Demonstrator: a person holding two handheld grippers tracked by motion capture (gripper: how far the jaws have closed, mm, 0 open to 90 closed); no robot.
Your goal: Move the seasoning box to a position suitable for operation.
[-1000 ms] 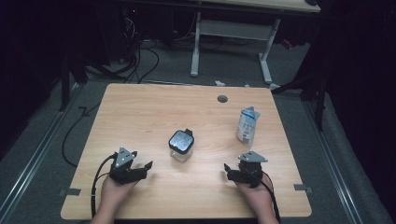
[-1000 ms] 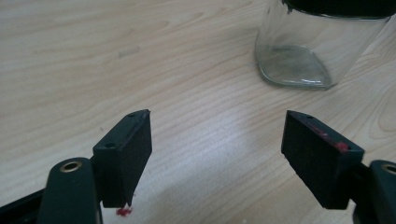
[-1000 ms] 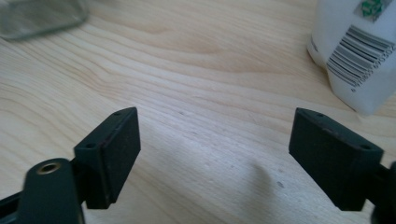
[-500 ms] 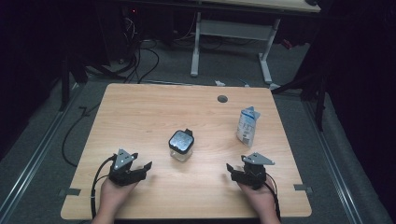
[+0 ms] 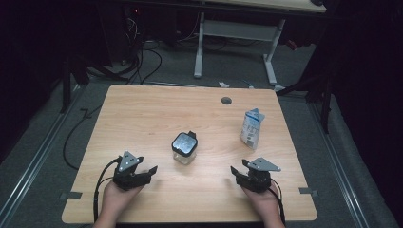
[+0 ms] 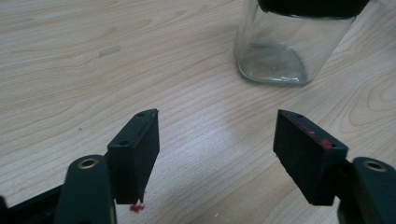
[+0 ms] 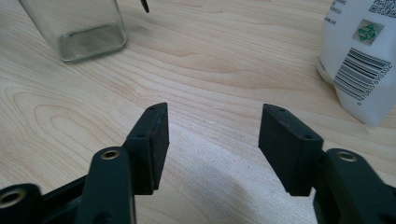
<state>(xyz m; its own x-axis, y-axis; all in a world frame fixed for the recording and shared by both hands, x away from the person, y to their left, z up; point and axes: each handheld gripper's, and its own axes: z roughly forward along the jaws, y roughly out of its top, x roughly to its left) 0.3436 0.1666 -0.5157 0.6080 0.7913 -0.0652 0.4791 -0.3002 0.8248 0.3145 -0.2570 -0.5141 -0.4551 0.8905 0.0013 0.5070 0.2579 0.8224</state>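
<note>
On the slick wooden table (image 5: pixel 142 114), my gaping, empty left gripper (image 5: pixel 148 172) and right gripper (image 5: pixel 238 172), whose jaws have just been closing slightly, could topple the glass jar (image 5: pixel 184 147).

The left tool (image 6: pixel 215 140) sits low over the pale, wood-grained surface (image 6: pixel 93 60), its two black jaws rising from the bottom edge and standing wide apart with only bare wood between them. A smear of red marks the top of the right-hand jaw, and a small red fleck lies on the wood below the left-hand one. Ahead, toward the upper right and well apart from the jaws, stands a clear, square-shouldered glass jar with a black lid (image 6: pixel 280 51), upright.
</note>
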